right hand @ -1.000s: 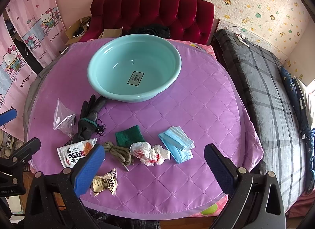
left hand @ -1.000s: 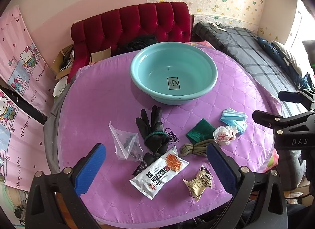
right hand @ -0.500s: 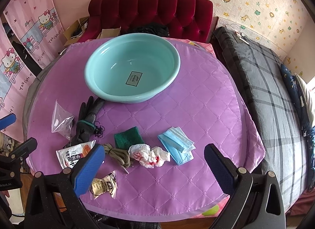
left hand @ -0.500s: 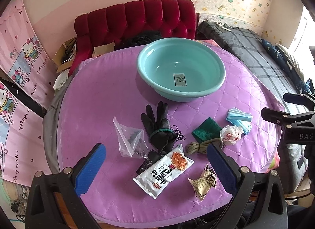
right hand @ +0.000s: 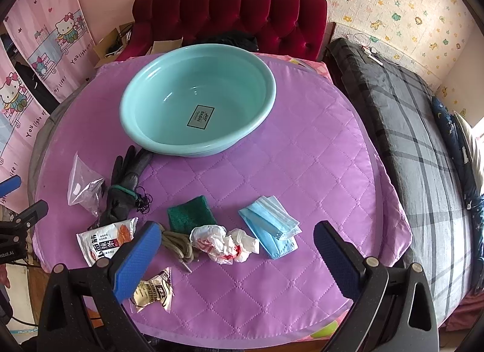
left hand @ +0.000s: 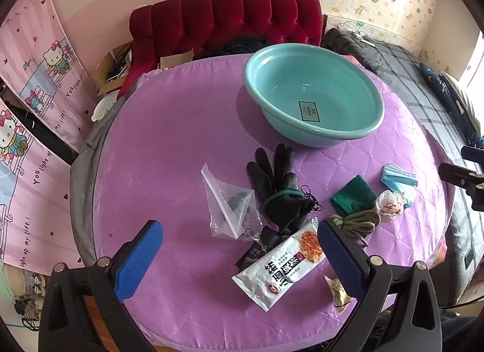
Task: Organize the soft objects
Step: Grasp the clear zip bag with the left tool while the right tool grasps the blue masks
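both my grippers are hovering over the near edge of the round table with the purple quilted cover [right hand: 302, 146]. left gripper [left hand: 239, 256] jaws spread wide, nothing between them. right gripper [right hand: 236, 256] same, wide apart and holding nothing.

teal basin [right hand: 198, 107] sits on the far half of the table, nothing in it but a label on the bottom.

soft stuff is all in a loose row on the near half, outside the basin:
- clear plastic bag [left hand: 231, 203] furthest left
- black glove [left hand: 279, 188] just beside it, fingers pointing at the basin, tips close to its wall
- white snack packet [left hand: 279, 267] overlapping the glove's cuff end
- small crumpled wrapper [right hand: 155, 290] nearest the table edge
- coiled olive cord [right hand: 178, 244] touching the green pad [right hand: 190, 214]
- crumpled white tissue with red marks [right hand: 224, 243] between cord and masks
- stack of blue face masks [right hand: 269, 228] furthest right, just beside the tissue

red tufted sofa [right hand: 230, 16] behind the table, plaid bed [right hand: 423, 146] on the right.
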Demonstrator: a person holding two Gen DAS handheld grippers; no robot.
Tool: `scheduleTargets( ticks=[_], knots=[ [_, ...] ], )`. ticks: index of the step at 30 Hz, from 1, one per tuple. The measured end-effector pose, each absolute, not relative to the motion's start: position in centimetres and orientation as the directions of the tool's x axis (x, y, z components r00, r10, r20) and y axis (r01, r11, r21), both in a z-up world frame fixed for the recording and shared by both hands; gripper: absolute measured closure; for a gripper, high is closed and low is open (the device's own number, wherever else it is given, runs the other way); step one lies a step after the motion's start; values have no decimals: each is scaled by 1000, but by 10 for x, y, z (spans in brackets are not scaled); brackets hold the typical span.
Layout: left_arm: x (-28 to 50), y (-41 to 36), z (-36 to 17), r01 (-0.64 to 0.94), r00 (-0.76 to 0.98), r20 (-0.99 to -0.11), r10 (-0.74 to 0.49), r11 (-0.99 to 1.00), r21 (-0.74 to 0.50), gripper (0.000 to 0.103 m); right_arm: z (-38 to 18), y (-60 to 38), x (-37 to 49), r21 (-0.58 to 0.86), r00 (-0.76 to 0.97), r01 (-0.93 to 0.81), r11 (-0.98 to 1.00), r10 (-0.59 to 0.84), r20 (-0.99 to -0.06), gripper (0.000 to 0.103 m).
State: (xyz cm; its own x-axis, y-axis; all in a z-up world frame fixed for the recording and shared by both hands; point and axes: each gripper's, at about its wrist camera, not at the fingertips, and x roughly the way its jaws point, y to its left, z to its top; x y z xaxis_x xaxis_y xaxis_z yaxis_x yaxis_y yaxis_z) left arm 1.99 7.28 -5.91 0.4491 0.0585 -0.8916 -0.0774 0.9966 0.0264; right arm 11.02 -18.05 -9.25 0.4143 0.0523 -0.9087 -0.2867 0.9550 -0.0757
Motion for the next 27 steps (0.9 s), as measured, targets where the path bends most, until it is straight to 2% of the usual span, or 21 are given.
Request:
scheduleTargets(
  ticks=[11,21,27],
  knots=[
    [45,98,-122,-91,415,-905,93,994,61,0,-125,-188,121,-73,368,-262,962,29,-929,0],
    [67,111,-164,-138,382,-924,32,990,-23,0,-140,-199,130,-80,338,-221,972,-1,-941,0],
    [78,111,-177,-130,369,-929,21,991,-30,0,-147,-206,133,-81,322,-200,976,-13,-947,0]
  ],
)
